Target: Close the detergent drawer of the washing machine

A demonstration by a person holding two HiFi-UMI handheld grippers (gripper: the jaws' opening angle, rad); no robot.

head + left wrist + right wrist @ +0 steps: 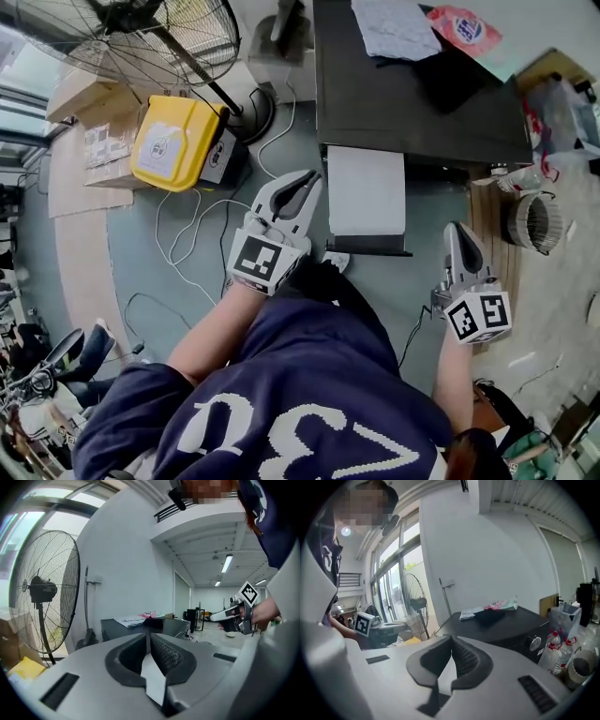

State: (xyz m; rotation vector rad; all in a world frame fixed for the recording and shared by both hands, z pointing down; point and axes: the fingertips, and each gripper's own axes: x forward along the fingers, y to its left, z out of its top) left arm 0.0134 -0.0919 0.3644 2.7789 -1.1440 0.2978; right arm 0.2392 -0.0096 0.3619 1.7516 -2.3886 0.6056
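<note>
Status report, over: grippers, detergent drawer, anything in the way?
Left gripper and right gripper shut, empty. Detergent drawer sticks out of washing machine, untouched. Nothing seen blocking it.

A person holds the left gripper (305,186) and right gripper (454,234) out ahead, angled slightly downward, fingers (165,656) closed together on nothing.

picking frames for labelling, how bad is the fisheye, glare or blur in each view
Head view: even light, sharp, though the dark washing machine top loses detail. Left gripper view: heavy fisheye, black corners, window blown out above the fan. Right gripper view: same fisheye and corners, windows overexposed.
</note>
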